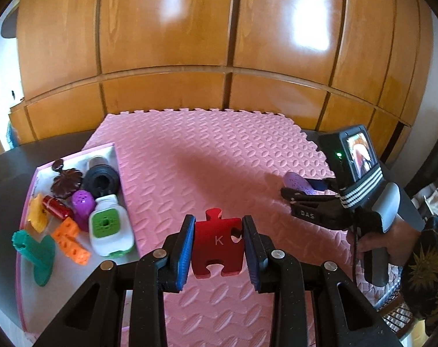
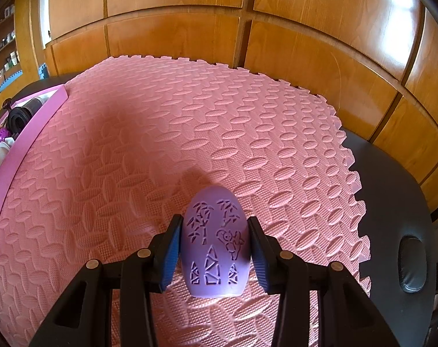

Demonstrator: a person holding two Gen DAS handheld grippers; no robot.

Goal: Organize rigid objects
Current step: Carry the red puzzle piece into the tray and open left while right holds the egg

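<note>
Closest in, the left gripper (image 1: 219, 245) is clamped on a red puzzle piece (image 1: 217, 248) marked with a K, blue pads pinching its two side edges, the piece held clear above the pink foam mat (image 1: 190, 159). That grip looks thin: the pads bear on narrow edges broken by notches and tabs, so a tilt or a bump could let the flat piece pivot or slip out and drop onto the mat short of its place. Over on the other side, the right gripper (image 2: 214, 248) is closed on a lilac cut-out shell (image 2: 214, 243) patterned with bamboo and a panda, held just above the mat; its rounded, tapering sides give the pads a sloped seat, and a squeeze could squirt it forward. A step further out, to the left, sits the pink tray (image 1: 74, 153) on the dark worktop (image 1: 10, 173), already crowded with a green-and-white gadget (image 1: 109, 228), an orange holed block (image 1: 71, 240), a teal piece (image 1: 36, 254), a red cylinder (image 1: 55, 208), a purple perforated shape (image 1: 83, 205), a black ring (image 1: 101, 180) and a brown leaf-like piece (image 1: 67, 180). If that's the destination, dropping in more could knock the pile or perch on top and slide over the low rim. Beyond, the wooden cabinet doors (image 1: 167, 43) stand clear of it all.
</note>
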